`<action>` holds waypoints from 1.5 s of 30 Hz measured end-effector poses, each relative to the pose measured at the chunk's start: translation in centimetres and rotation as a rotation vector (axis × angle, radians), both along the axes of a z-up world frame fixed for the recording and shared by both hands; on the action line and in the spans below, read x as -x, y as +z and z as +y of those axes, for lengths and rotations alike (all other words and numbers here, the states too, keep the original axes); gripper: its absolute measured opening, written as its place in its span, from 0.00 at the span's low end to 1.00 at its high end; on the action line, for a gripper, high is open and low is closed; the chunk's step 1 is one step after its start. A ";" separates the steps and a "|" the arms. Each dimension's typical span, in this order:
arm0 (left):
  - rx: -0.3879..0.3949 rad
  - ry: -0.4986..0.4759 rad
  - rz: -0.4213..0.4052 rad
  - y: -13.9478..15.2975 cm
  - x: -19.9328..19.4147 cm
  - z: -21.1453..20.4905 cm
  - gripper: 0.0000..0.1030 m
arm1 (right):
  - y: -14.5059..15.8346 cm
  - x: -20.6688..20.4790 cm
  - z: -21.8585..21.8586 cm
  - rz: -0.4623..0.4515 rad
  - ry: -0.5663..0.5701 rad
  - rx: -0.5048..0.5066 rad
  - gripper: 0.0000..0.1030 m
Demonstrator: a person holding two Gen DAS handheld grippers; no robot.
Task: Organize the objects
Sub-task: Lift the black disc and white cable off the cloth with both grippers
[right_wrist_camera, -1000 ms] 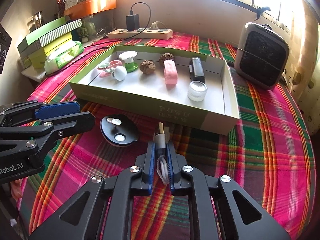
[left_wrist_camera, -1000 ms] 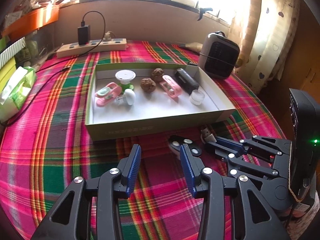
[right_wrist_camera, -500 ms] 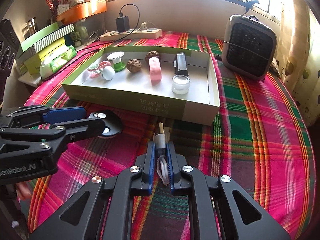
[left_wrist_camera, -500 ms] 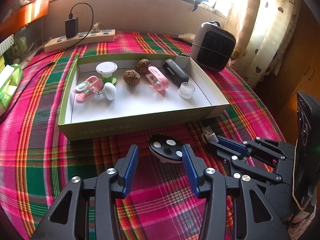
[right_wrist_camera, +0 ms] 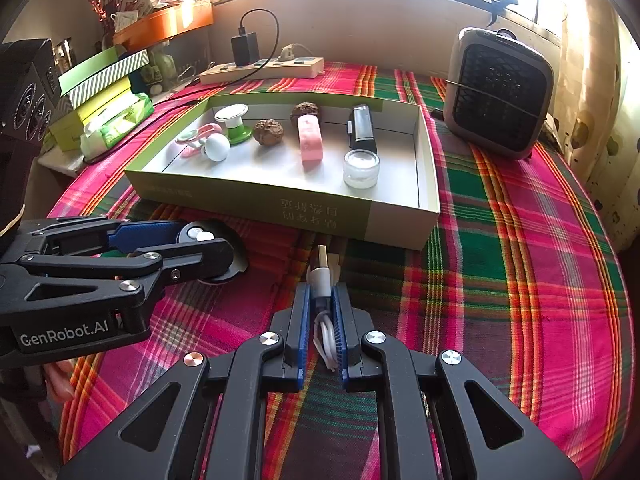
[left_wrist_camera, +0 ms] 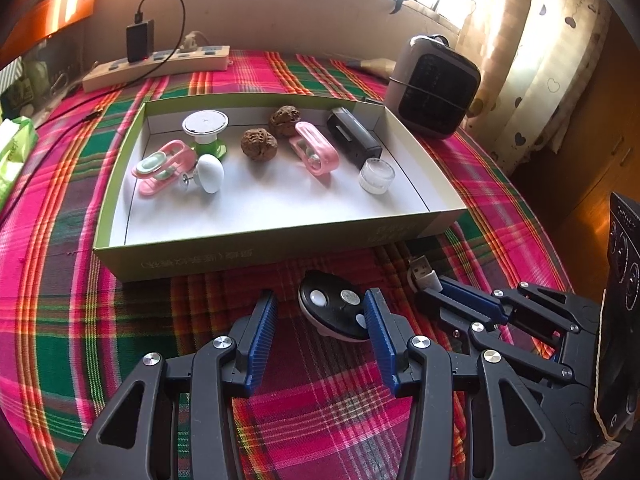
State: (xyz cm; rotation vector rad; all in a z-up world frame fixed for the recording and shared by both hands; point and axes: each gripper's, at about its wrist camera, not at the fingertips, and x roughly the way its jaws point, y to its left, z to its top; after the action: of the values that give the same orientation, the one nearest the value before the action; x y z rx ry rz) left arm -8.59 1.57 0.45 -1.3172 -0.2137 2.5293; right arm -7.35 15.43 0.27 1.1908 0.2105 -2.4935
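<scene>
A green-rimmed cardboard tray (left_wrist_camera: 256,256) (right_wrist_camera: 248,200) on the plaid cloth holds small items: pink clips, two walnuts, a white knob, a black case, a clear jar. A black oval disc with buttons (left_wrist_camera: 334,312) lies on the cloth in front of the tray. My left gripper (left_wrist_camera: 320,312) is open, its fingers on either side of the disc; it also shows in the right wrist view (right_wrist_camera: 208,242). My right gripper (right_wrist_camera: 320,300) is shut on a white USB cable (right_wrist_camera: 322,280), plug pointing at the tray; the gripper (left_wrist_camera: 430,290) also shows right of the disc.
A small dark fan heater (left_wrist_camera: 432,88) (right_wrist_camera: 500,92) stands right of the tray. A power strip with a black charger (left_wrist_camera: 160,64) (right_wrist_camera: 264,66) lies along the back wall. Boxes and a tissue pack (right_wrist_camera: 116,120) sit at the left edge.
My left gripper has moved forward and right until its fingers straddle the black disc. My right gripper still holds the cable and has shifted slightly toward the tray.
</scene>
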 end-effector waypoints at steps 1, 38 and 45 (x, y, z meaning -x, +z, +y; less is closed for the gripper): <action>0.002 0.001 0.002 0.0 0.0 0.0 0.42 | 0.0 0.0 0.0 0.000 0.000 -0.001 0.12; 0.066 0.023 0.043 0.0 -0.2 0.2 0.26 | 0.0 -0.1 0.0 0.003 0.001 -0.008 0.12; 0.078 0.022 0.060 0.2 -0.4 0.2 0.26 | -0.1 0.0 0.1 0.002 -0.003 -0.006 0.12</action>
State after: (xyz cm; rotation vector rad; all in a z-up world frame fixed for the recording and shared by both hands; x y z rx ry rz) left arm -8.20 1.79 0.60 -1.2713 -0.1181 2.6158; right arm -7.36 15.51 0.12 1.1918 0.2177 -2.4989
